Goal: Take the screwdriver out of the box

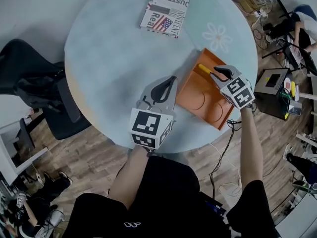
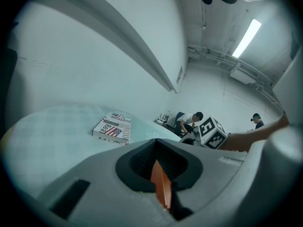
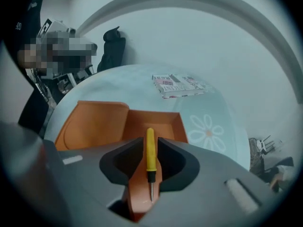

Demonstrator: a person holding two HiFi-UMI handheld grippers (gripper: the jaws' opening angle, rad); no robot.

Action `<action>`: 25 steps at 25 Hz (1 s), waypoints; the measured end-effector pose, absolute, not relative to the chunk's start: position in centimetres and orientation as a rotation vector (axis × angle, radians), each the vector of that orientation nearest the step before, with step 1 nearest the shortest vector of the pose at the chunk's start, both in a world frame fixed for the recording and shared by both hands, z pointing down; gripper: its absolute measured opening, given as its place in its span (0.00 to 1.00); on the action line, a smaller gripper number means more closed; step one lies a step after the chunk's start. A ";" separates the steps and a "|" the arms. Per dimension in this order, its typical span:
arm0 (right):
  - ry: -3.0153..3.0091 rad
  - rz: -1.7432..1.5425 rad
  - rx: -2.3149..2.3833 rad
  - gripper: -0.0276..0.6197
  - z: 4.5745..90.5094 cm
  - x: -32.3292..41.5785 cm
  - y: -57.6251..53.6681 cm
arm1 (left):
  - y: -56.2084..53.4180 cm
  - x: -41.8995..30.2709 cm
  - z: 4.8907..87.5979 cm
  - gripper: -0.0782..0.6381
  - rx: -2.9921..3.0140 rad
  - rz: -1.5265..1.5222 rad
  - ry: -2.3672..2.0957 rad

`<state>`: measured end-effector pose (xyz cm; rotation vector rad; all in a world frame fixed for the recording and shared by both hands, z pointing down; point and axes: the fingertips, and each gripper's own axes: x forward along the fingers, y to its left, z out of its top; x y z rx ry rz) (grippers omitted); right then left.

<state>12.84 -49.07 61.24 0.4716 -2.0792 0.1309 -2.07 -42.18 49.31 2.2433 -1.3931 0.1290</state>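
An open orange box (image 1: 198, 100) lies at the right of the round table (image 1: 114, 68). A yellow-handled screwdriver (image 1: 204, 68) rests in it, its thin blade on the orange floor (image 3: 94, 122). My right gripper (image 1: 214, 73) points steeply down over the box. Its jaws stand apart in the right gripper view (image 3: 150, 143), one on either side of the screwdriver's handle (image 3: 150, 152), and I see no pinch on it. My left gripper (image 1: 172, 81) lies at the box's left edge. In the left gripper view (image 2: 157, 143) its jaws are shut on a thin orange edge of the box (image 2: 161, 183).
A book with a flag print (image 1: 166, 6) lies at the table's far side. A black office chair (image 1: 34, 83) stands left of the table. Equipment and cables crowd the floor at the right (image 1: 277, 86). People sit in the background (image 2: 189, 122).
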 end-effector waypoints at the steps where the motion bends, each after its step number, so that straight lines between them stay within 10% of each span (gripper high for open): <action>1: -2.043 0.133 0.436 0.22 62.1 12.8 -49.1 | -42.3 -2.4 49.5 0.11 2.234 0.128 -1.398; 25: -1.925 0.112 0.530 0.18 62.6 13.7 -48.9 | -40.3 -3.9 49.4 0.11 2.189 0.062 -1.446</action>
